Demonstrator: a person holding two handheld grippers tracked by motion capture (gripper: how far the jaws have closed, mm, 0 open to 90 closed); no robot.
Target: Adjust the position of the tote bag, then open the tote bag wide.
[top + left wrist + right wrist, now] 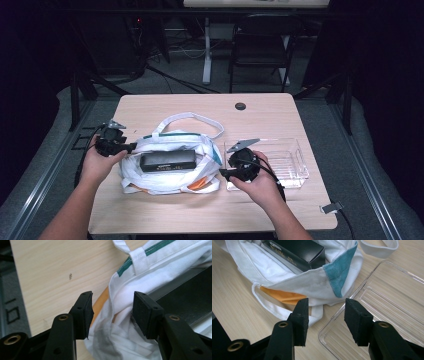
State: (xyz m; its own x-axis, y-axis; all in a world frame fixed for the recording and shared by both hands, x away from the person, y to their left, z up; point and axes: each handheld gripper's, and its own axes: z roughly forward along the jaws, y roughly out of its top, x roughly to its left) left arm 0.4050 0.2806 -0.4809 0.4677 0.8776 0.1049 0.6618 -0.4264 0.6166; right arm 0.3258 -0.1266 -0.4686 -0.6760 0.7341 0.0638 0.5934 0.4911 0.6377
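Left gripper [131, 147] at the bag's [165, 182] left end, held level, pointing right. In the left gripper view [113, 312] its jaws stand apart; white cloth of the bag [130, 290] bunches in the gap between them, but neither pad presses on it. Left pad hangs over bare table [57, 272]; an orange patch of cloth sits just beside that pad. Right pad is just beside the box's [190, 297] dark side, a little below it. A green stripe and a strap lie beyond the jaws, above the gap.

Bag lies flat mid-table, mouth open, between the two grippers. The box [167, 160], black and long, rests in the open mouth. A strap [192, 119] loops out on the far side.

Right gripper [223, 173] at the bag's right end, pointing left. In the right gripper view [327, 317] its jaws are apart with nothing clamped. Left pad is over the bag's [294, 282] lower hem and strap; right pad is over the tray's [392, 300] near corner. Ahead of the gap: a teal patch at the bag's rim, apart from both pads. The box [299, 250] lies farther on, inside the mouth. An orange panel shows below the hem, ahead of the left pad.

Tray [295, 170], clear plastic, sits right of the bag, under and behind the right hand [257, 187].
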